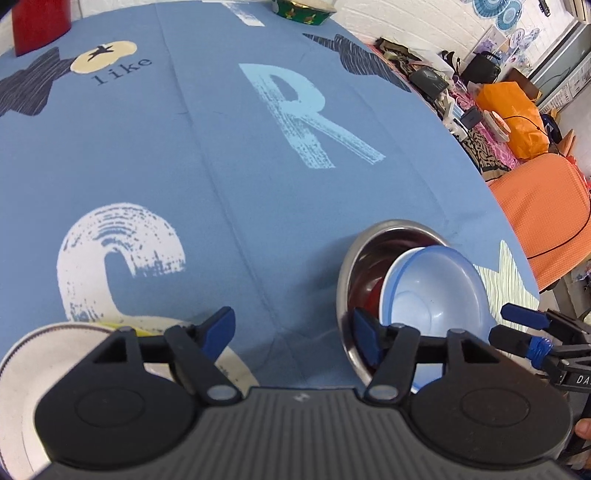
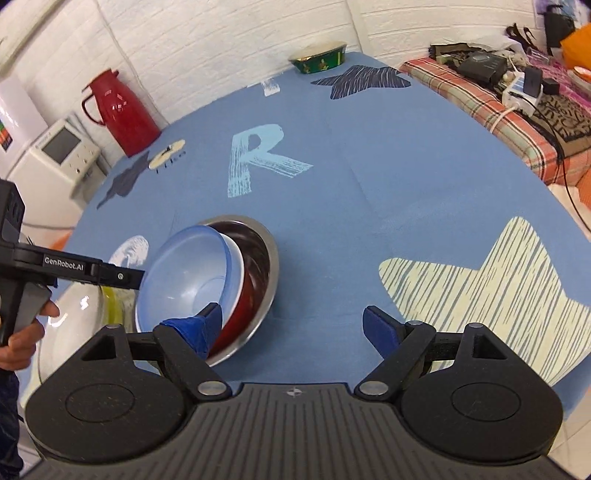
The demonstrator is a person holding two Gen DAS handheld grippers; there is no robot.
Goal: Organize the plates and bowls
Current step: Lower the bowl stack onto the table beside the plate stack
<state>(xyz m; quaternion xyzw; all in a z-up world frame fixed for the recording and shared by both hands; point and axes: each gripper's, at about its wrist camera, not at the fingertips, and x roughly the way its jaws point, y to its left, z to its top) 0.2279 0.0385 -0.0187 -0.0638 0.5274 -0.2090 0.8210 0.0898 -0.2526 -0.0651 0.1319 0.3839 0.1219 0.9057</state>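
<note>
A steel bowl [image 1: 369,243] [image 2: 267,258] sits on the blue tablecloth with a red bowl [image 1: 371,295] [image 2: 242,310] nested in it. A light blue bowl [image 1: 432,295] [image 2: 188,266] leans tilted on top of both. My left gripper [image 1: 291,332] [image 2: 138,278] is open; its right finger stands at the steel bowl's near rim. My right gripper [image 2: 291,325] [image 1: 517,328] is open, and its left finger overlaps the lower rims of the blue and red bowls. A white plate [image 1: 33,362] [image 2: 70,317] lies left of the stack, with something yellow [image 2: 112,304] on it.
A green patterned bowl [image 1: 303,13] [image 2: 319,59] stands at the table's far edge. A red thermos [image 2: 118,110] [image 1: 37,22] is at the far left. Past the table's right edge lie a cluttered checked bench [image 2: 498,107] and orange fabric [image 1: 539,206]. A hand [image 2: 22,339] holds the left gripper.
</note>
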